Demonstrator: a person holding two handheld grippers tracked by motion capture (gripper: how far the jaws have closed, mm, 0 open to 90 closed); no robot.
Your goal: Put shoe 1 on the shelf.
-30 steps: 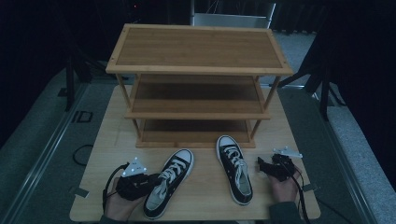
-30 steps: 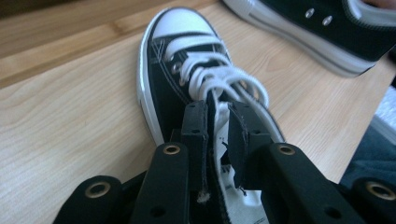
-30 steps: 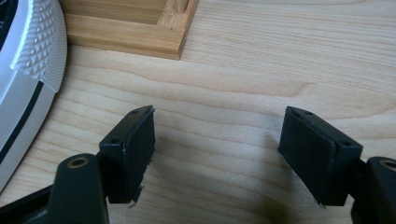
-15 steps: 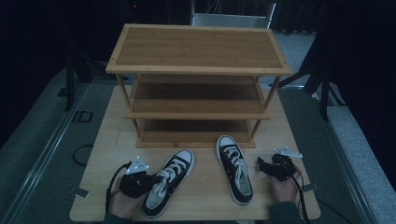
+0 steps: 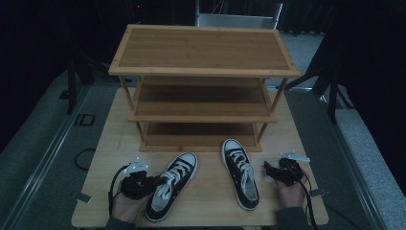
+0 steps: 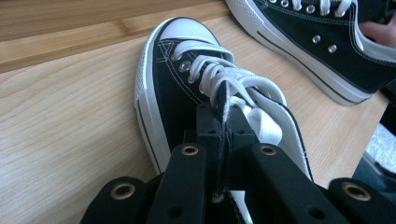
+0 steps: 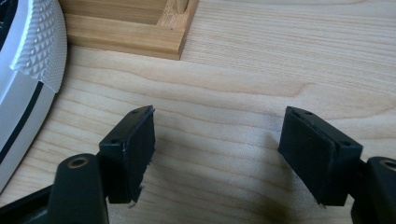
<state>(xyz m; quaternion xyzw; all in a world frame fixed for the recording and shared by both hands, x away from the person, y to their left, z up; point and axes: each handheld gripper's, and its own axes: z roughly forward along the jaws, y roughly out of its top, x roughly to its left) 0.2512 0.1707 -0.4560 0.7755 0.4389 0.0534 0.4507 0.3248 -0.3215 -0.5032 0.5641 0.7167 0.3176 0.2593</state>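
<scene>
My left gripper (image 6: 227, 122) has just closed and pinches the collar of the left shoe (image 6: 187, 88). My right gripper (image 7: 217, 154) stands wide over bare table (image 7: 261, 65).

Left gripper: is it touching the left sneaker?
Touching. In the left gripper view, the left gripper is clamped shut on the left sneaker, pinching its side wall.

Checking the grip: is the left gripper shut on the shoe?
Yes: the left gripper pinches the left shoe at its side wall.
</scene>
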